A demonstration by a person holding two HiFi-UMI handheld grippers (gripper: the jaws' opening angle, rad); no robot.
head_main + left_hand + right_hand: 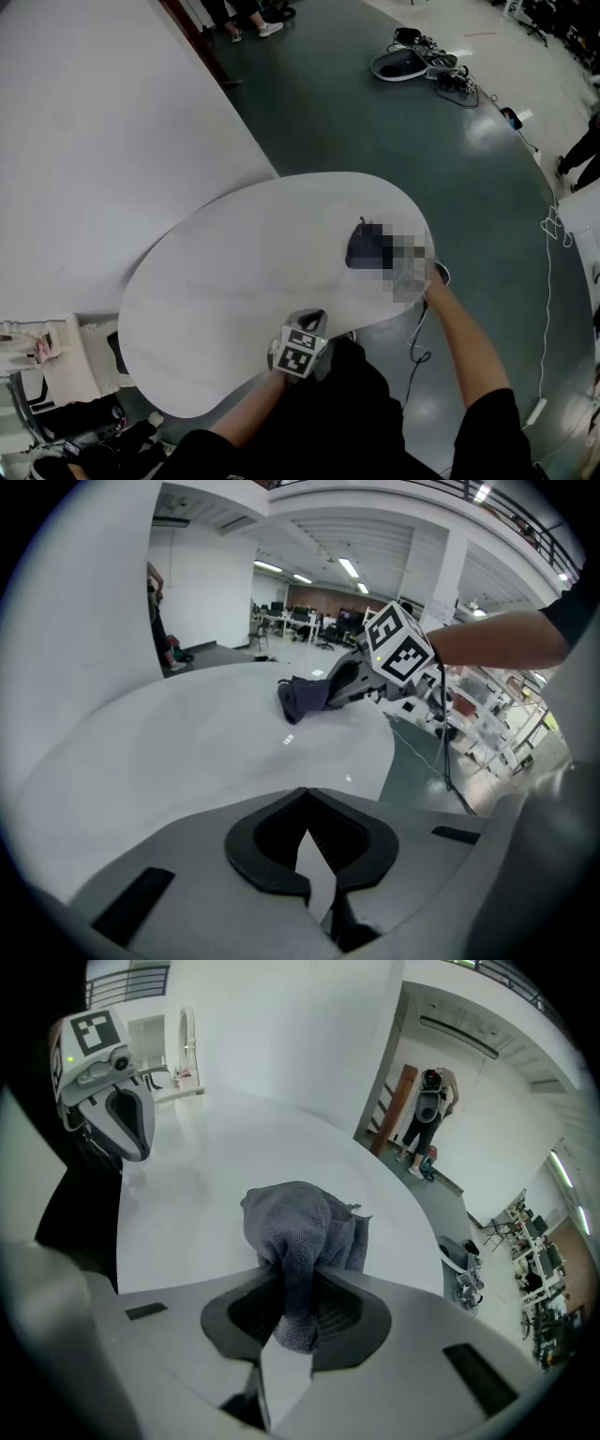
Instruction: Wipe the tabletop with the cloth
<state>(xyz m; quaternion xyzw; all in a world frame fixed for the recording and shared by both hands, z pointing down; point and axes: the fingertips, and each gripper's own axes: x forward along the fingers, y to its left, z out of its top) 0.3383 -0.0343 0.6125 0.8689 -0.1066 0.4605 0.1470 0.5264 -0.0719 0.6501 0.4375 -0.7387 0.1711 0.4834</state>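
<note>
1. The right gripper is pinching a bunched grey terry cloth between its jaws and holding it down on the white tabletop near the right edge, apparently set for a wiping stroke.
2. The left gripper is hovering at the near edge, jaws pressed together on nothing, apparently parked out of the wiping path.
3. The right gripper view is showing the pinch itself, which the head view is leaving obscured. Only the head view is taking in the tabletop's whole outline.
</note>
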